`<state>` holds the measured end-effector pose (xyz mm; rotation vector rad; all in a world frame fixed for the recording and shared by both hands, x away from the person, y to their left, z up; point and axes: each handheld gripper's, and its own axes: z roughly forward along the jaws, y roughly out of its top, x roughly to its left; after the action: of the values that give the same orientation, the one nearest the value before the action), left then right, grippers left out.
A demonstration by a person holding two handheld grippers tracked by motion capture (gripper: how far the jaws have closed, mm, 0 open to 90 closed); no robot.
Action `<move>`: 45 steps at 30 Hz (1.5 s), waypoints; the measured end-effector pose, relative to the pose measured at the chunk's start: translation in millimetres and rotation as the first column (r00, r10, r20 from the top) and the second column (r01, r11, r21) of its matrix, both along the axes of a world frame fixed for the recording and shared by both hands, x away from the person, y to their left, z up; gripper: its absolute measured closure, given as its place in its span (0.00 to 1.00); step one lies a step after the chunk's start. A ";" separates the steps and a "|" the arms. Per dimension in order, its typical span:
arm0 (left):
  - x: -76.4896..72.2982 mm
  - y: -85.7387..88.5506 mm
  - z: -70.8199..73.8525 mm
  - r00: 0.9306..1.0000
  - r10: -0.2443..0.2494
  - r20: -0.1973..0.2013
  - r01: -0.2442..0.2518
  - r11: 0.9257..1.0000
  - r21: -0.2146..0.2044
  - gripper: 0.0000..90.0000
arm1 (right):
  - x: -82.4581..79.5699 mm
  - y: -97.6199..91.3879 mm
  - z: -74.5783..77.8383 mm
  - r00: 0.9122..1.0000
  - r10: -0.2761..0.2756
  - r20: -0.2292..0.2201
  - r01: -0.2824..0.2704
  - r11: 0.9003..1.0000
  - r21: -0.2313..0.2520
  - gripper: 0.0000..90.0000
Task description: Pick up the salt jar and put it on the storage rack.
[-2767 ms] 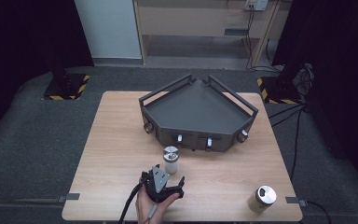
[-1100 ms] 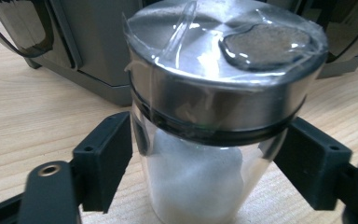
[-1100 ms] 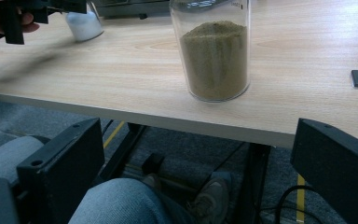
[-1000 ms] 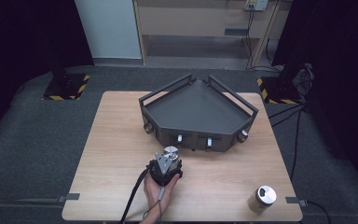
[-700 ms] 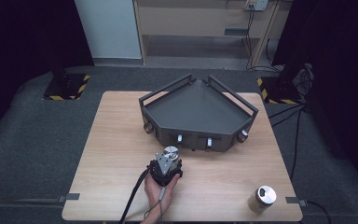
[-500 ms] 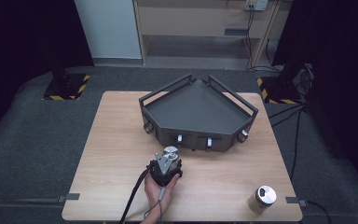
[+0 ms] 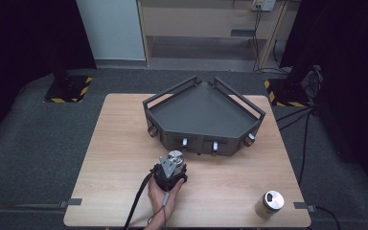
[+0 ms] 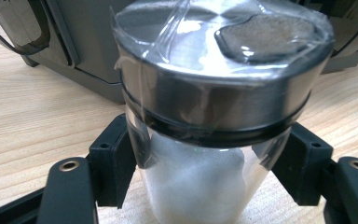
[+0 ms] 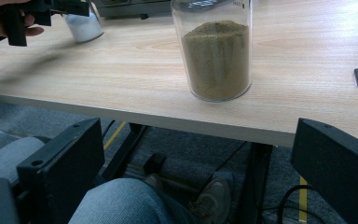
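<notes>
Since the earlier frame our left gripper (image 7: 171,165) moved up to the salt jar (image 7: 175,157), lower centre; now pinching it; right gripper (image 9: 191,186) spread wide.

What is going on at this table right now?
A person's left gripper has its jaws closed on a glass shaker of white powder standing on the wooden table, just in front of a dark angular tray. The right gripper waits below the table edge, jaws open, facing a second shaker of brown powder near the right corner.
</notes>
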<state>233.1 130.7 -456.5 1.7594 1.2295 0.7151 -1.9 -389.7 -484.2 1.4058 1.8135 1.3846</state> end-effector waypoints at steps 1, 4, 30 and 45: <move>0.0 0.6 1.6 1.000 -0.002 -0.006 0.002 1.000 -0.001 0.33 | 0.0 -0.1 -0.1 1.000 0.000 0.000 0.000 1.000 0.001 0.04; -1.5 1.0 6.7 1.000 -0.014 -0.004 0.014 1.000 0.019 0.33 | 0.0 0.0 0.0 1.000 0.002 0.000 -0.002 1.000 0.001 0.04; -7.1 -2.9 68.1 0.993 -0.065 0.102 0.064 0.998 0.015 0.33 | -2.1 1.0 1.6 1.000 0.005 0.014 -0.005 1.000 0.005 0.04; 16.8 -8.5 107.6 0.984 -0.067 0.163 0.062 0.997 0.033 0.33 | -2.9 0.0 1.6 1.000 0.000 0.016 -0.001 1.000 0.003 0.04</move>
<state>249.9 122.2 -348.9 1.7187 1.0518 0.8249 -4.8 -389.7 -482.5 1.3918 1.8028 1.3950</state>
